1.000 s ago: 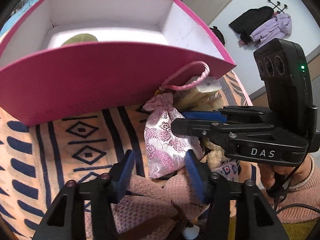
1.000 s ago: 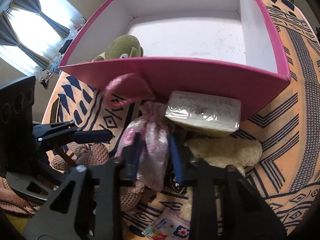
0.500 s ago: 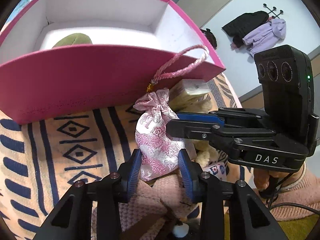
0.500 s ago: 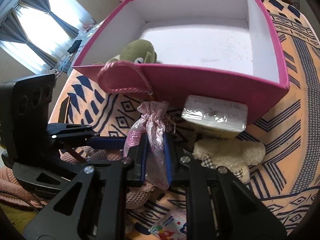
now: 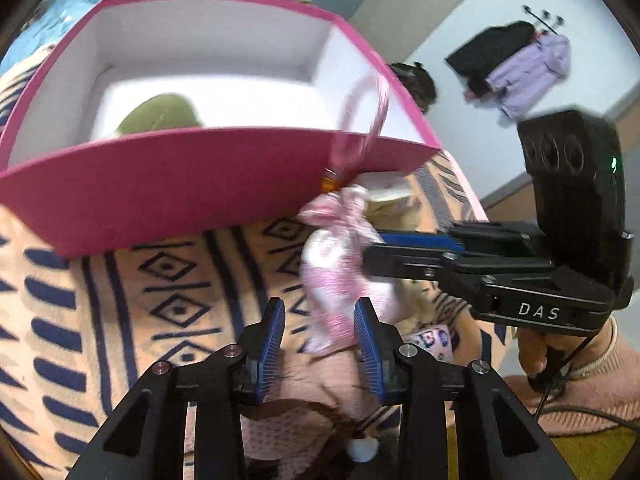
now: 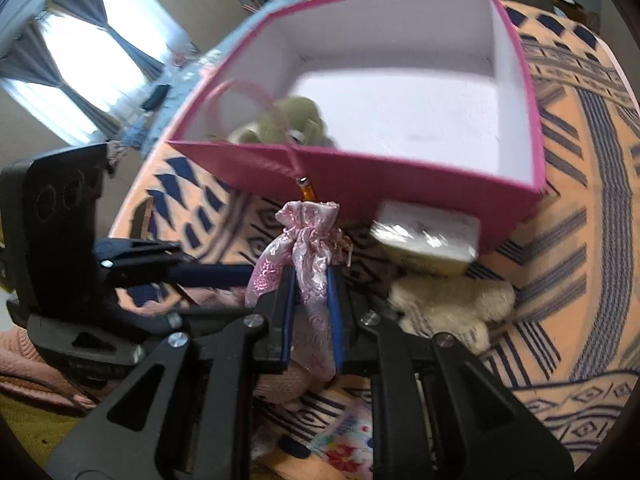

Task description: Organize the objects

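Indoors, over a patterned blanket (image 6: 580, 280), right gripper (image 6: 311, 312) pinches the pouch (image 6: 308, 256); left gripper (image 5: 320, 340) gapes.

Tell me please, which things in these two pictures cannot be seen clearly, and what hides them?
- Green plush toy: left wrist view, lower part hidden by the pink box front wall.
- Pink brocade pouch: right wrist view, lower part covered by the right gripper fingers; contents unseen.
- Pouch cord loop: left wrist view, motion-blurred.
- Wrapped packet: right wrist view, label blurred, unreadable.
- Printed sachet: right wrist view, partly behind the gripper.
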A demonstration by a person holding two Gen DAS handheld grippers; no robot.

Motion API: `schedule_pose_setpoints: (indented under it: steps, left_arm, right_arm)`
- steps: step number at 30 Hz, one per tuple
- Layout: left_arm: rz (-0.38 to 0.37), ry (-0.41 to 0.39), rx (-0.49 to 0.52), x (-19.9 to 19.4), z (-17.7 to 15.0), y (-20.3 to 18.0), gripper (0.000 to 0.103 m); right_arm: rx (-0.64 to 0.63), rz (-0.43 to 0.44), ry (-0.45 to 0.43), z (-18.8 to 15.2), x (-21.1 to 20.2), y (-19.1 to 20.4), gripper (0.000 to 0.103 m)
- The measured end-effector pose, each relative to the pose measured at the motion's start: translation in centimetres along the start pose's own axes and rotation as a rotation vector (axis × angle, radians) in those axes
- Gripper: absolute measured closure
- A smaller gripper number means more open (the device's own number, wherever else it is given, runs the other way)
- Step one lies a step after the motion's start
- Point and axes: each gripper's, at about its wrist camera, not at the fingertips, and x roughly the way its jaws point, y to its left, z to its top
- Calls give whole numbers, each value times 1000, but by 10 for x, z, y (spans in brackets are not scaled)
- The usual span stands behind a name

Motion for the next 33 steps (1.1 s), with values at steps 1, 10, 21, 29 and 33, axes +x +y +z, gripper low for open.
schedule_pose_setpoints:
  steps: [1,10,21,29,33]
  left_arm:
    - [2,-12,-13,-6,-1,10,67]
    - [59,-55,-45,-35,-14,34,64]
    - [67,-32,-87,-27,-23,34,64]
    - [28,-36,-70,-43,-28,33,49]
    - [-19,-56,-50,-57,-28,28,48]
  right_arm:
    - [17,-22,13,-2,1,-4,83]
    - [-83,49,65,-20,-12,14,61]
    - [-30,139,208,-43,44,16,36]
    - [-27,188,163,-38,25,16,47]
    - [-43,215,123,-30,5,22,47]
